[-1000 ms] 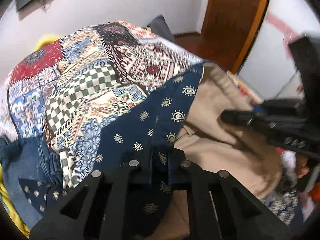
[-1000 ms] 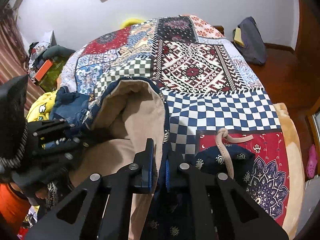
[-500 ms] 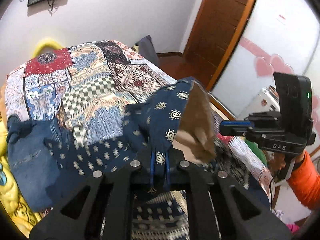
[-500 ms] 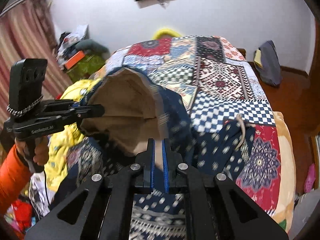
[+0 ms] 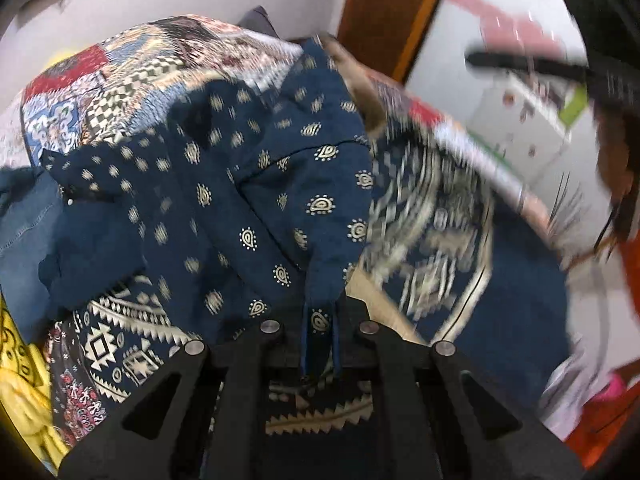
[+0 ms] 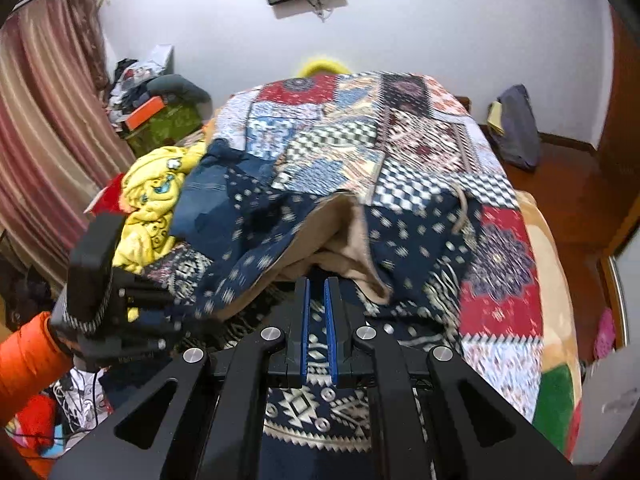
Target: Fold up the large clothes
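A navy garment with gold paisley print and tan lining (image 5: 256,200) lies bunched on the patchwork bed (image 6: 400,128). My left gripper (image 5: 320,328) is shut on an edge of it; the cloth hangs between the pads. My right gripper (image 6: 316,308) shows a narrow gap between its blue pads with no cloth in it; the garment's tan lining (image 6: 336,240) lies just beyond its tips. The left gripper also shows in the right wrist view (image 6: 120,312), held by a hand in an orange sleeve.
Blue jeans (image 6: 208,188) and a yellow cartoon cloth (image 6: 156,208) lie at the bed's left. A navy patterned blanket (image 6: 312,400) covers the near bed. Cluttered boxes (image 6: 160,116) and a curtain (image 6: 44,128) stand left; a wooden door (image 5: 384,12) is right.
The garment was held up by both grippers; it has dropped onto the bed. The right gripper has let go and opened slightly. The left still holds an edge.
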Available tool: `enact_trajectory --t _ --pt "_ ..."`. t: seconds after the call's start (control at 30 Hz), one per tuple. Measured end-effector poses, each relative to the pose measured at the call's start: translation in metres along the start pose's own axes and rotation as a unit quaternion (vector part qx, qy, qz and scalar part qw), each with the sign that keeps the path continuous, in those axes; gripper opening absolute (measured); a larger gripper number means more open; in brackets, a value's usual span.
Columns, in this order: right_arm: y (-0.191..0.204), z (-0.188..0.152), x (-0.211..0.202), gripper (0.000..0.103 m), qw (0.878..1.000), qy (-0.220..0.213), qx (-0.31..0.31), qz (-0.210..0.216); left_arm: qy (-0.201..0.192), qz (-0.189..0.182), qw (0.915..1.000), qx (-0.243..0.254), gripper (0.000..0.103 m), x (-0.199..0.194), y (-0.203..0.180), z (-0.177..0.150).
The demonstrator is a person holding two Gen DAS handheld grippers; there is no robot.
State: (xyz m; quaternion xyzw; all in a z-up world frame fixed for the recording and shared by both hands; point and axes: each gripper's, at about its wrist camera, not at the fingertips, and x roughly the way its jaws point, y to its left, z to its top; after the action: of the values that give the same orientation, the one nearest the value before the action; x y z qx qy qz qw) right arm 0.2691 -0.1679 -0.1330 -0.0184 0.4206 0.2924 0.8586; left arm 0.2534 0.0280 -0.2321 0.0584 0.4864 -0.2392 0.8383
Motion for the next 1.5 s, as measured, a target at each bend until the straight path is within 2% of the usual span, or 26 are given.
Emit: enact_trajectory --t 0.1,0.23,0.3,0.37,0.43,0.53,0.67,0.7,0.73,0.77,0.8,0.83,0.93,1.07,1.3,1.5 --pt "-0.008 -0.002 -0.004 0.007 1.000 0.002 0.019 -0.009 0.012 0.020 0.9994 0.028 0.008 0.008 -0.009 -0.012" --pt "-0.009 0.007 -0.007 0.008 1.000 0.001 0.024 -0.013 0.016 0.016 0.9997 0.013 0.020 0.000 -0.007 -0.009" --pt "-0.008 0.014 -0.004 0.015 1.000 0.005 0.028 -0.007 0.006 0.018 0.9998 0.004 0.044 -0.012 -0.006 -0.008" --pt "-0.005 0.021 0.000 0.044 0.999 0.007 0.033 0.005 -0.015 0.027 0.9995 -0.003 0.056 -0.025 -0.006 -0.006" --pt "-0.001 0.026 0.007 0.057 0.999 0.003 0.042 0.026 -0.037 0.035 0.9987 -0.012 0.057 -0.042 -0.003 -0.004" --pt "0.007 0.030 0.031 0.058 0.998 0.017 0.048 0.043 -0.059 0.068 0.9956 -0.028 0.059 -0.060 0.010 0.002" --pt "0.012 0.029 0.071 0.058 0.997 0.043 0.063 0.028 -0.077 0.123 0.9881 -0.051 0.061 -0.071 0.032 0.001" --pt "0.011 0.029 0.079 0.058 0.996 0.045 0.070 0.025 -0.077 0.131 0.9866 -0.059 0.061 -0.072 0.039 0.000" --pt "0.010 0.030 0.089 0.052 0.996 0.044 0.073 0.020 -0.075 0.135 0.9858 -0.067 0.061 -0.071 0.046 -0.001" --pt "0.010 0.032 0.094 0.036 0.997 0.043 0.070 0.013 -0.073 0.139 0.9847 -0.075 0.061 -0.071 0.052 -0.002" --pt "0.009 0.033 0.099 0.025 0.997 0.044 0.067 0.007 -0.071 0.145 0.9835 -0.081 0.061 -0.070 0.056 -0.004" --pt "0.008 0.034 0.106 0.007 0.997 0.052 0.064 0.009 -0.070 0.153 0.9816 -0.091 0.061 -0.069 0.062 -0.005" --pt "0.002 0.032 0.107 0.007 0.995 0.058 0.073 0.025 -0.066 0.161 0.9791 -0.106 0.061 -0.064 0.076 -0.002" --pt "0.000 0.017 0.082 0.006 0.998 0.052 0.043 0.009 -0.065 0.156 0.9793 -0.111 0.061 -0.058 0.081 0.008" --pt "-0.019 -0.028 0.045 0.005 0.997 0.062 0.038 -0.026 -0.063 0.114 0.9854 -0.110 0.061 -0.030 0.057 0.038" --pt "-0.037 -0.049 0.026 0.005 0.995 0.061 0.061 -0.055 -0.069 0.046 0.9915 -0.100 0.061 -0.012 0.015 0.073"
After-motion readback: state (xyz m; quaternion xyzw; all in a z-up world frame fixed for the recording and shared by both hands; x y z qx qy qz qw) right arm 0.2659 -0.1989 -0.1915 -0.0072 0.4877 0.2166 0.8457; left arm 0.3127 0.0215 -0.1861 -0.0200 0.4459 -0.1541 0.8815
